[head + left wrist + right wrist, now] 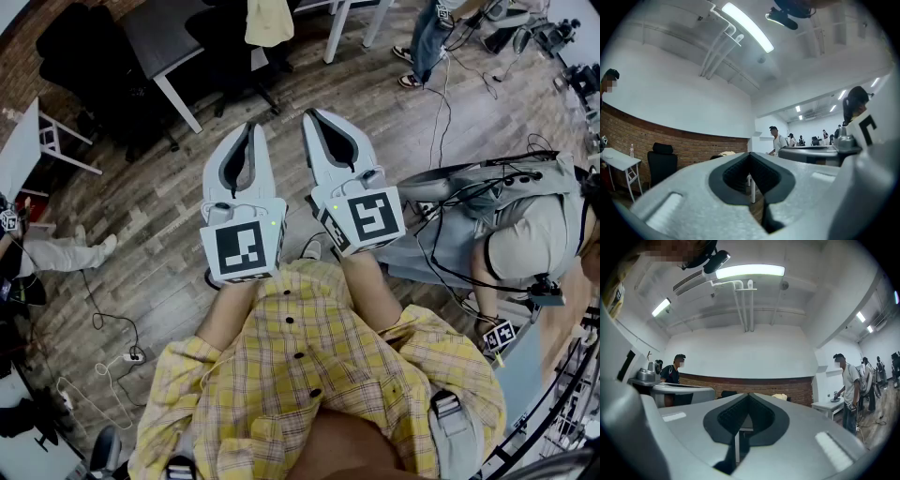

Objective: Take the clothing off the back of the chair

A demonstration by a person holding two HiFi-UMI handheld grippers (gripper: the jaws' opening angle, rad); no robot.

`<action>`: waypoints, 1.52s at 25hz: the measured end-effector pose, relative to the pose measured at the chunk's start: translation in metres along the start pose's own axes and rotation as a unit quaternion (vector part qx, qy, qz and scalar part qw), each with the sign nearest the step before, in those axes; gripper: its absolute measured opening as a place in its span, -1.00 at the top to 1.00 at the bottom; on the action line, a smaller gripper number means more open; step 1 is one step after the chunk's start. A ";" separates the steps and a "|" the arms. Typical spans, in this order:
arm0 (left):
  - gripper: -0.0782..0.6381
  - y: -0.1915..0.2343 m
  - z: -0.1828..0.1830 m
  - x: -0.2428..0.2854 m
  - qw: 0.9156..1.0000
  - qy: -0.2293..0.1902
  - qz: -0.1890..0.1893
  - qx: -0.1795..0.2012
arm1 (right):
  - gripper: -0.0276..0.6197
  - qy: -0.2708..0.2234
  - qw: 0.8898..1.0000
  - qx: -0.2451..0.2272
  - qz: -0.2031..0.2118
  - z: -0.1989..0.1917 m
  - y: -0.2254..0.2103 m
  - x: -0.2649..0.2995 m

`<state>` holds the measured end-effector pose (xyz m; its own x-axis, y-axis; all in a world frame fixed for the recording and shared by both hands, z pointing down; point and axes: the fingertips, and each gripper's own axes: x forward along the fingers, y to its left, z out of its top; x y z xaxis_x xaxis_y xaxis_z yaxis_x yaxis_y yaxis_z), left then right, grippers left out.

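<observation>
A pale yellow garment point(269, 21) hangs over the back of a black office chair point(236, 58) at the far end of the wooden floor, beside a grey desk point(161, 36). My left gripper point(249, 127) and right gripper point(310, 114) are held side by side in front of my yellow plaid shirt, well short of the chair. Both are shut with nothing between the jaws. In the left gripper view the garment point(725, 153) shows small, just left of the closed tips of the left gripper point(750, 154). In the right gripper view the garment point(780, 396) peeks over the right gripper point(749, 394).
A second black chair point(82, 49) stands at the far left by a brick wall. A person in grey point(521, 234) crouches at my right amid cables. Another person's legs point(427, 42) stand at the top right. A power strip point(134, 356) and cords lie on the left floor.
</observation>
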<state>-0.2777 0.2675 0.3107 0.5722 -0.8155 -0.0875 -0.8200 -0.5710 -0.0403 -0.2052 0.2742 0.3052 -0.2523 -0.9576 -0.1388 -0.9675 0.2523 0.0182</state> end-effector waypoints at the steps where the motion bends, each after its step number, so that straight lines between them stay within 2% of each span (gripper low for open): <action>1: 0.78 0.000 0.001 0.001 1.000 0.000 0.000 0.000 | 0.91 0.000 1.000 0.000 0.001 0.001 -0.001 0.001; 11: 0.78 -0.019 -0.005 0.022 1.000 0.003 0.003 -0.006 | 0.91 0.000 1.000 0.004 0.010 -0.002 -0.027 0.000; 17: 0.78 -0.046 -0.008 0.041 1.000 0.001 0.015 -0.007 | 0.91 -0.010 1.000 0.008 0.018 -0.001 -0.062 -0.009; 25: 0.78 -0.062 -0.020 0.070 0.999 0.024 0.041 -0.003 | 0.91 -0.006 0.999 0.024 0.025 -0.013 -0.108 -0.005; 34: 0.78 -0.062 -0.037 0.092 0.998 0.036 0.055 0.000 | 0.91 -0.002 0.999 0.042 0.030 -0.029 -0.132 0.011; 38: 0.78 -0.051 -0.044 0.119 0.998 0.032 0.055 -0.003 | 0.91 -0.003 0.999 0.032 0.030 -0.034 -0.145 0.036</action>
<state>-0.1668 0.1958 0.3462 0.4787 -0.8775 -0.0281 -0.8779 -0.4780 -0.0275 -0.0745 0.1988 0.3311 -0.3088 -0.9401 -0.1447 -0.9477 0.3170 -0.0369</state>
